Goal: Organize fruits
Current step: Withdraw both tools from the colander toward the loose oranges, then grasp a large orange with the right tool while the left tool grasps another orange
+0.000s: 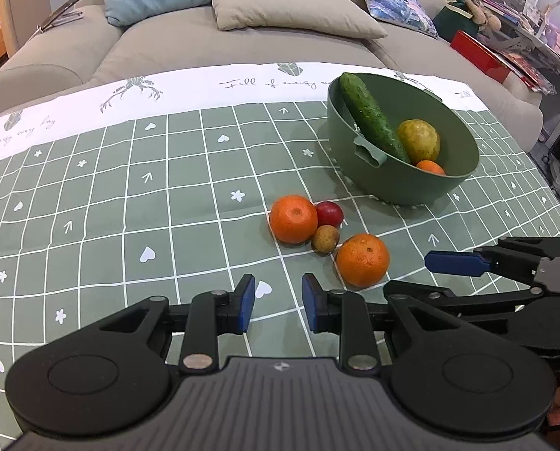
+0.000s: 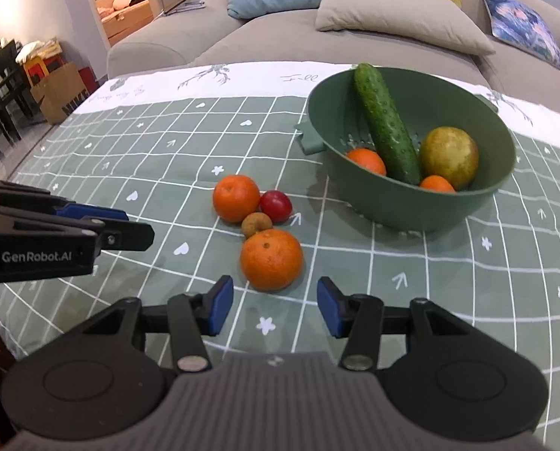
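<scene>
A green colander bowl [image 1: 385,173] [image 2: 403,206] holds a cucumber [image 2: 387,124], a yellow-green pear [image 2: 449,156] and two small oranges [image 2: 366,159]. On the cloth lie a far orange [image 1: 293,219] [image 2: 236,198], a red plum [image 1: 329,213] [image 2: 276,206], a small brown fruit [image 1: 325,239] [image 2: 256,224] and a near orange [image 1: 362,260] [image 2: 271,259]. My left gripper [image 1: 278,308] is open and empty, left of the near orange. My right gripper [image 2: 274,310] is open and empty, just short of the near orange.
The table carries a green grid tablecloth [image 1: 129,206] with a white far border. A grey sofa with cushions [image 1: 291,11] stands behind it. Cluttered shelves [image 1: 524,18] are at the right, chairs and a paper bag [image 2: 60,90] at the left.
</scene>
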